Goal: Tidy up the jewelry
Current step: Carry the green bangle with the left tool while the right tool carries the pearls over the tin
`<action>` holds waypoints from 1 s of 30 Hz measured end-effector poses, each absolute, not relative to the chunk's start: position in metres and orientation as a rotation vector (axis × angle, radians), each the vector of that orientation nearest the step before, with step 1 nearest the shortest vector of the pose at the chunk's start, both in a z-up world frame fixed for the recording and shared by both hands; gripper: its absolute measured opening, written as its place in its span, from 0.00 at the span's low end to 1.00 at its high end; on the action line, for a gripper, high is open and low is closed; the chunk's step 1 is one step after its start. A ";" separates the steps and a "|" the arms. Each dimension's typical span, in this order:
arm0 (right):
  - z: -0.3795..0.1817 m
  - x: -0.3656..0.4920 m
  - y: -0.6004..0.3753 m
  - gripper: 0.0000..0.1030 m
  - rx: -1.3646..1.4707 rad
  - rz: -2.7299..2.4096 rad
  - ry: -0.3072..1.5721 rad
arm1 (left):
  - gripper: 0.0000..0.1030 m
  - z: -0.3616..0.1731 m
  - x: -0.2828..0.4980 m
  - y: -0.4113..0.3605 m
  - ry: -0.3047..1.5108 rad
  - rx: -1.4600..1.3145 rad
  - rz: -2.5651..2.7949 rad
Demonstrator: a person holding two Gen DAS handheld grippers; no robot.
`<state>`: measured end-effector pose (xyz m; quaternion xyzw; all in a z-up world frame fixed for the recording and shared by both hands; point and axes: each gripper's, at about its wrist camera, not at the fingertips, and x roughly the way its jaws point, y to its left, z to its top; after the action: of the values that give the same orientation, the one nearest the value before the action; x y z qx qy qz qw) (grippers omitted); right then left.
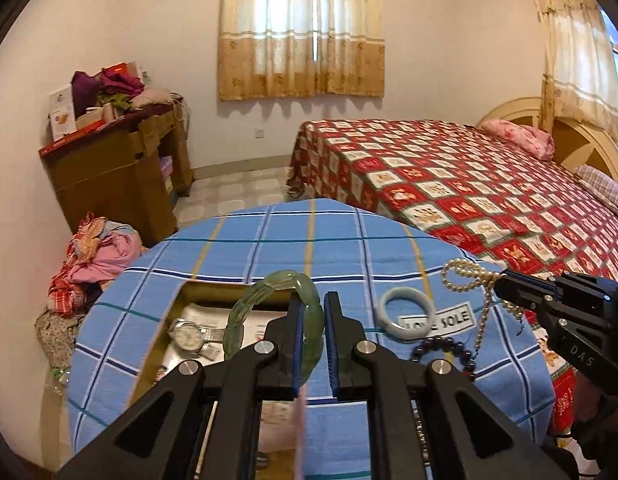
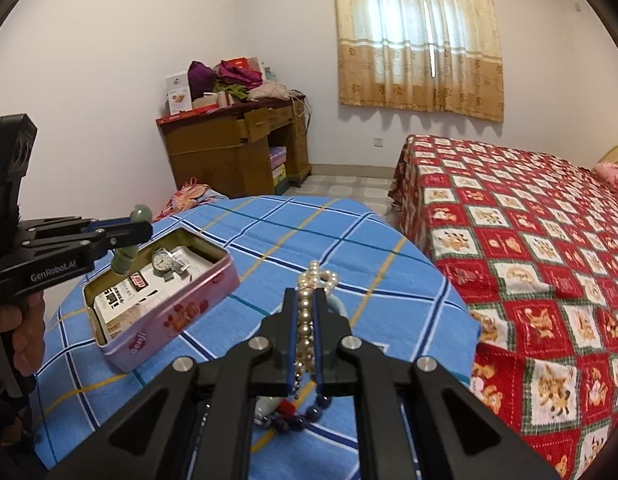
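My left gripper (image 1: 311, 300) is shut on a green jade bracelet (image 1: 245, 308) and holds it above the open pink tin box (image 2: 189, 312), whose inside shows in the left wrist view (image 1: 189, 292). A silver watch (image 1: 187, 334) lies in the tin on a printed card; it also shows in the right wrist view (image 2: 163, 260). My right gripper (image 2: 305, 296) is shut on a pearl necklace (image 2: 315, 276), lifted off the table; its loops hang in the left wrist view (image 1: 467, 276). A pale jade bangle (image 1: 407, 312) and a dark bead bracelet (image 1: 445, 350) lie on the blue plaid tablecloth (image 1: 269, 248).
A bed with a red patterned cover (image 1: 469, 192) stands right of the round table. A wooden desk piled with boxes and clothes (image 2: 233, 148) stands against the far wall. A heap of clothes (image 1: 93, 260) lies left of the table.
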<state>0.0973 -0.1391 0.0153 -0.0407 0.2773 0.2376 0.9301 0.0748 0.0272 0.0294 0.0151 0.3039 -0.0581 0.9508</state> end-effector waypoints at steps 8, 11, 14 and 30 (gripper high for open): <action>0.028 0.102 -0.104 0.08 -0.118 0.555 0.549 | 0.09 0.025 0.075 0.062 0.622 0.010 -0.053; 0.034 0.105 -0.087 0.08 -0.128 0.590 0.542 | 0.09 0.024 0.076 0.073 0.622 0.008 -0.033; 0.037 0.108 -0.072 0.08 -0.135 0.616 0.538 | 0.09 0.023 0.078 0.081 0.624 0.008 -0.019; 0.029 0.123 -0.012 0.08 -0.153 0.704 0.558 | 0.09 0.004 0.094 0.106 0.666 -0.011 0.028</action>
<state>0.1234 -0.0116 0.0285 -0.0738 0.2694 0.3397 0.8981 0.0936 0.1062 0.0041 -0.0054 0.3267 0.0138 0.9450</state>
